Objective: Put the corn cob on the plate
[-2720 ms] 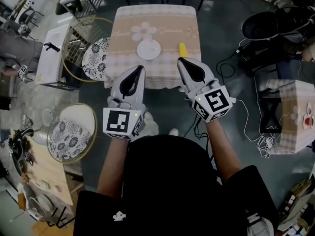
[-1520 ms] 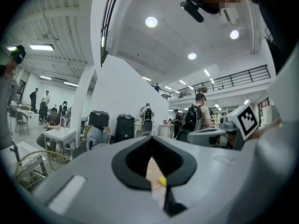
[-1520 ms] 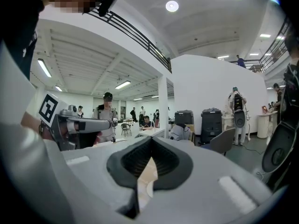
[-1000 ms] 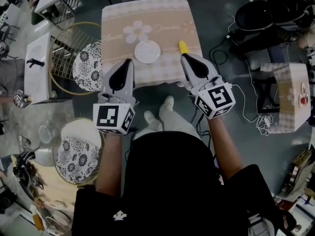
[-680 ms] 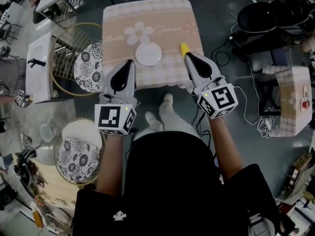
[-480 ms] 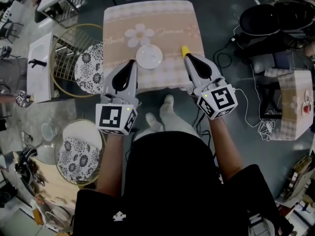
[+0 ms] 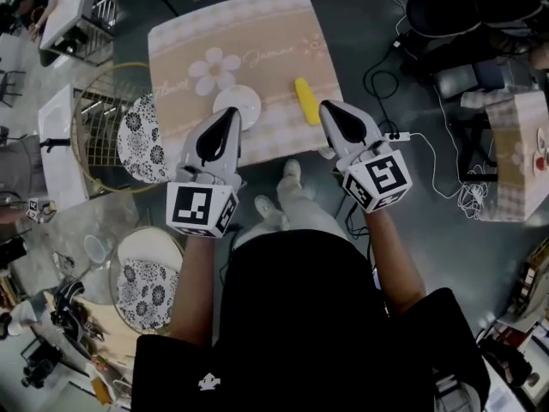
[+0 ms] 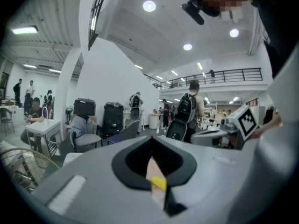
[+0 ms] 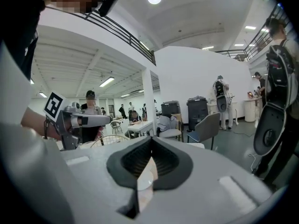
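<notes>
At table (image 7: 257,33) edge, left tongs (image 7: 232,112) and right tongs (image 7: 326,106) level, closed.

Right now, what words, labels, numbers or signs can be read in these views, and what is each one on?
Nothing reads clearly.
Cursive words on the tablecloth, beside the daisy print: too blurred to read.
Cubes of the left gripper and right gripper: square black-and-white marker patterns, no letters.
</notes>
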Available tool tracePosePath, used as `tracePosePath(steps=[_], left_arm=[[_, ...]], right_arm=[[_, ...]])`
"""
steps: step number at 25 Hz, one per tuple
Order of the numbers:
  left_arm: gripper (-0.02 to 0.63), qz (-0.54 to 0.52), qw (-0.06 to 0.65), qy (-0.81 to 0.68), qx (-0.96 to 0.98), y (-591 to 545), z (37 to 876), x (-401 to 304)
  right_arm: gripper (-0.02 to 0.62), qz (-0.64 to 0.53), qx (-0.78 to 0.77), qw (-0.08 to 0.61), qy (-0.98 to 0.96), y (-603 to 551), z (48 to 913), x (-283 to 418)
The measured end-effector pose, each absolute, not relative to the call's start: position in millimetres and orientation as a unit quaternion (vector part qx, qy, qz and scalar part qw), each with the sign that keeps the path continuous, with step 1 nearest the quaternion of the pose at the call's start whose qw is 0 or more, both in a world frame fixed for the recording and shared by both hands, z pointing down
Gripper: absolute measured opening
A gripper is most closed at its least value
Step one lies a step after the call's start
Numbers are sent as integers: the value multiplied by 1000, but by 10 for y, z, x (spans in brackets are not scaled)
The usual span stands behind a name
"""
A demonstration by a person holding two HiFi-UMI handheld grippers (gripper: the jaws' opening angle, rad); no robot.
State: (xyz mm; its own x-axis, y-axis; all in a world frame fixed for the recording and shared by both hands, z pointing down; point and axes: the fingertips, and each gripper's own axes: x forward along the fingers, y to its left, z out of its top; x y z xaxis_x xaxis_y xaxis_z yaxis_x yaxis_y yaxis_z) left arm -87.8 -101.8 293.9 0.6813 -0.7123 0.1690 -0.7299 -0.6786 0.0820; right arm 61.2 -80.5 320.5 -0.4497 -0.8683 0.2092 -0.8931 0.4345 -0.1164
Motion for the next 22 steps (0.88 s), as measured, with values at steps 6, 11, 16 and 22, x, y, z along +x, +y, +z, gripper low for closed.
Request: tracePosePath(steps=[6, 11, 16, 22], left_arm=[[6, 86, 78, -360, 926, -1213, 3132, -443], [6, 101, 87, -358, 924, -1335, 3228, -270], [6, 116, 86, -354, 924, -1376, 3312, -149], [6, 123, 102, -350, 923, -1352, 3456, -54]], right_arm=[[2, 144, 548, 52, -823, -775, 3531, 958], [2, 165, 549, 47, -818, -800, 3719, 1111], [2, 171, 541, 54, -822, -879, 3860, 1201], [2, 191, 539, 71, -817, -869, 4081, 1256]])
